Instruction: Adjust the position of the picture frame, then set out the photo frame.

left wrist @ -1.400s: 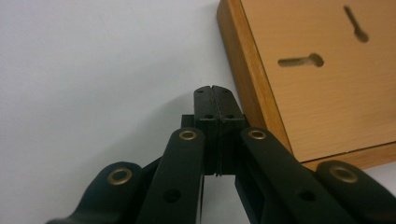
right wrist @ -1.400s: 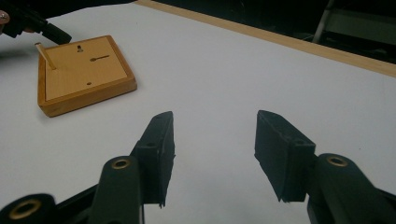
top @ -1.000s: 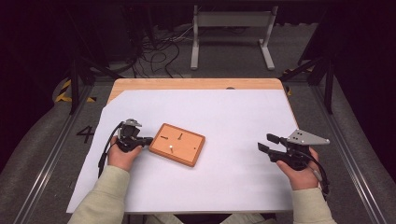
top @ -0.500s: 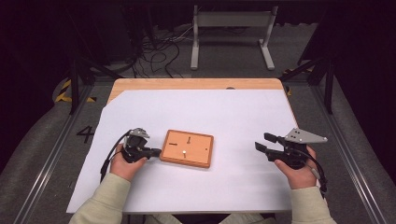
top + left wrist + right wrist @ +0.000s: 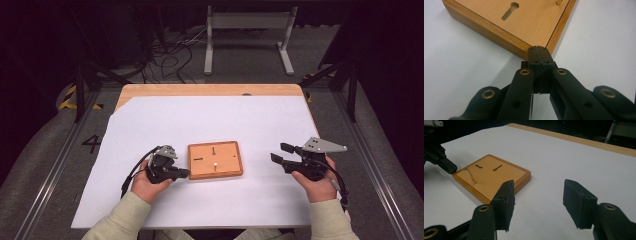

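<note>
On the white sheet: wooden board, mid-table, a brass pin standing in it
Left gripper: jaws pressed together, tips against board's near-left corner
Right gripper: well right of board; jaws apart, just been widening, nothing between

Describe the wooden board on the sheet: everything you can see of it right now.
The wooden board is a flat, orange-brown rectangular slab with a raised darker rim and a lighter inset top. Two keyhole-shaped slots are cut into its top, and a thin brass-coloured peg stands from it, leaning. It lies flat on the white sheet near the table's front middle. The shut left gripper has its tips against one corner of the board; the open right gripper is apart from it.
</note>
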Demonstrator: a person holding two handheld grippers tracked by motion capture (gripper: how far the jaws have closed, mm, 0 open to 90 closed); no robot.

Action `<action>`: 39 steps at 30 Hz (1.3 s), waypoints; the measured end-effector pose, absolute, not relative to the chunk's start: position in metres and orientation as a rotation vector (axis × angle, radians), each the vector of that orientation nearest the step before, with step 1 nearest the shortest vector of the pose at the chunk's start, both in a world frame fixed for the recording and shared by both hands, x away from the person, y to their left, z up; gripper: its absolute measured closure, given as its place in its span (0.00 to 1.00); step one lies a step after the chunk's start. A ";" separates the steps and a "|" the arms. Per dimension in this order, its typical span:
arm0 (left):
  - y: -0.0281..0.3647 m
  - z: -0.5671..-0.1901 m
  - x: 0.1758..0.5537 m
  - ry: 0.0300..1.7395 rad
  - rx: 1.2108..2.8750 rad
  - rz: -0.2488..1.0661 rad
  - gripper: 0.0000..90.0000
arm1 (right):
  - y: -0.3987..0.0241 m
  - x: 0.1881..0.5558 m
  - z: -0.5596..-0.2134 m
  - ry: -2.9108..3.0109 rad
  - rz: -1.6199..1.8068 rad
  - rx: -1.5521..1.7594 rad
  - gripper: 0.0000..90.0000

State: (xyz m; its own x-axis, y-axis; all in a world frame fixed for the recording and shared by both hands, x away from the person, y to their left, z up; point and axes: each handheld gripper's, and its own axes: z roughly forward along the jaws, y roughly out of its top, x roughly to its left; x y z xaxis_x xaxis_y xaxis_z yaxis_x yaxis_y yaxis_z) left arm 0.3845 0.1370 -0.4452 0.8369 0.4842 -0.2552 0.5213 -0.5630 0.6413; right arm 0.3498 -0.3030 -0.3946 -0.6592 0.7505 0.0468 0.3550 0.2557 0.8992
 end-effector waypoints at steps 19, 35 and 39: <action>0.132 -0.409 0.375 0.622 2.067 0.208 0.50 | -0.307 0.345 -0.392 2.140 1.368 1.015 0.54; 0.088 -0.424 0.374 0.543 2.041 0.173 0.42 | -0.306 0.346 -0.394 2.152 1.357 1.020 0.52; 0.077 -0.434 0.378 0.546 2.068 0.159 0.46 | -0.305 0.346 -0.395 2.155 1.359 1.025 0.52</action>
State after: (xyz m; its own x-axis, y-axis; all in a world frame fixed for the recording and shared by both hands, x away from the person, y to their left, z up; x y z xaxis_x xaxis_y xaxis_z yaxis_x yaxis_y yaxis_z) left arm 0.3780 0.0771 -0.4342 0.8916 0.4408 -0.1032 0.3161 -0.4428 0.8391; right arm 0.3465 -0.3050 -0.3949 -0.6550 0.7538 0.0532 0.3727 0.2611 0.8905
